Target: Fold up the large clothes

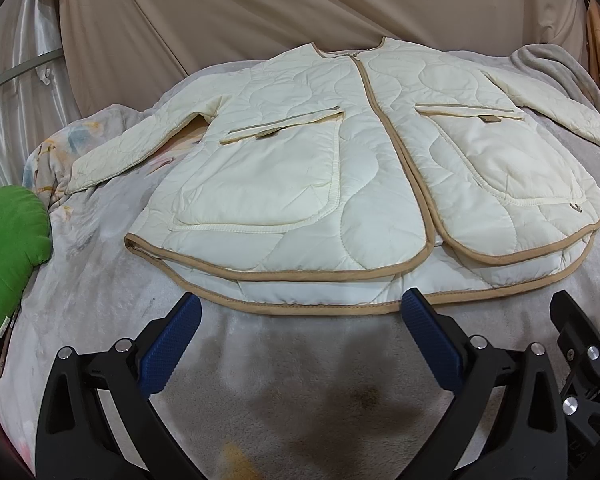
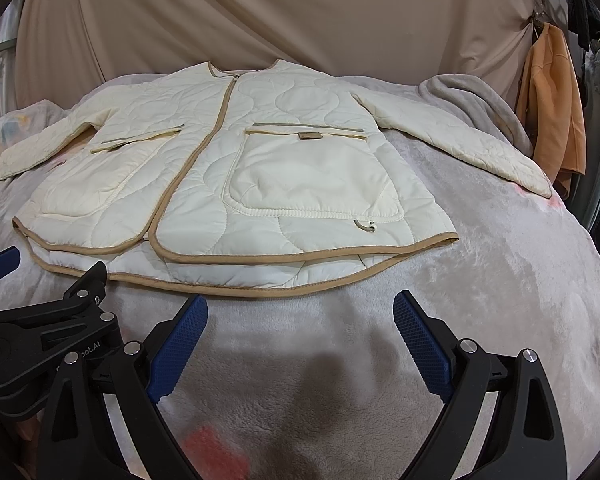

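From my left wrist view, the far left holds a green cushion (image 1: pixel 10 256) resting on the grey fleece blanket (image 1: pixel 100 280) that covers the bed. Moving right, I see the cream quilted jacket (image 1: pixel 364 168) spread flat on its back across the blanket, front facing up, tan binding along the hem and down the centre opening, both sleeves stretched out to the sides and a large patch pocket on each front panel. My left gripper (image 1: pixel 300 316) hovers just short of the hem with its jaws spread wide and nothing between the blue pads (image 1: pixel 168 352); it touches no fabric that I can see. Beside it on the right, my right gripper (image 2: pixel 300 316) sits in the same posture in its own view, jaws wide and empty, the hem lying just beyond its tips. A rumpled grey throw (image 2: pixel 468 96) bunches near the jacket's sleeve on that side, and at the far right an orange garment (image 2: pixel 552 112) hangs against the beige drape (image 2: pixel 300 16) that backs the whole scene.
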Motion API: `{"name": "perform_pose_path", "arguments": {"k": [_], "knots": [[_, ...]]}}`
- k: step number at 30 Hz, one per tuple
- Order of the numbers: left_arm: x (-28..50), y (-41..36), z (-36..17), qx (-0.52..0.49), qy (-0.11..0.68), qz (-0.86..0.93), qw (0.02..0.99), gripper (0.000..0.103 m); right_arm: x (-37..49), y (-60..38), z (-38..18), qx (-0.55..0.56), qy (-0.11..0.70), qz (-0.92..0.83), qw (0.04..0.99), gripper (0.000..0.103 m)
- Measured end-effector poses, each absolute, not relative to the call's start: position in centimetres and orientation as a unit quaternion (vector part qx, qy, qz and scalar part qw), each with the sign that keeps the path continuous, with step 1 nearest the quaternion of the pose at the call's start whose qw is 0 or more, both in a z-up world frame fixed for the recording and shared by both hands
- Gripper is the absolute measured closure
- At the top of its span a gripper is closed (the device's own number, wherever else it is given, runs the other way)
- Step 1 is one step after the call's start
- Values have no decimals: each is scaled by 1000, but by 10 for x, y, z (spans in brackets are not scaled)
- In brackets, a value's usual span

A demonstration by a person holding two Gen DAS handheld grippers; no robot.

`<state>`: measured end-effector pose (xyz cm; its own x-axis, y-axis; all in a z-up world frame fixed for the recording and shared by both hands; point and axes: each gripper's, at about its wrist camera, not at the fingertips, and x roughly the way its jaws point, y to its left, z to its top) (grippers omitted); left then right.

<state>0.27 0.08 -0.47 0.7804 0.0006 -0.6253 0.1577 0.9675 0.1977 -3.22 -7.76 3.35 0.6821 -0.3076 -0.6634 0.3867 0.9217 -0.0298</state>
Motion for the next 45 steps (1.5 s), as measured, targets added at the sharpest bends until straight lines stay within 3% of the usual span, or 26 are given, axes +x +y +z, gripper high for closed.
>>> {"name": "perform_pose_path", "arguments": {"k": [16,24,32,40,41,42,43,45], "knots": [[6,19,0,75,364,-68,926,5,-32,-97,42,97,344,-157,920,11],[36,63,51,51,322,-75,942,5,-19,-268,75,208,322,-206,900,11],[99,94,70,91,320,-21,943,5,-4,-469,49,323,299,-335,833,19],[139,104,67,67,320,2,945,5,26,-544,20,377,301,-358,800,22],[144,106,67,59,322,0,945,5,30,-549,17,387,300,-355,797,32],[148,106,67,55,324,-3,944,5,35,-552,16,394,298,-353,795,49],[152,107,66,50,327,-6,944,5,40,-555,17,397,296,-360,791,58],[161,108,67,39,331,-13,943,5,50,-558,26,394,284,-366,794,96]]}}
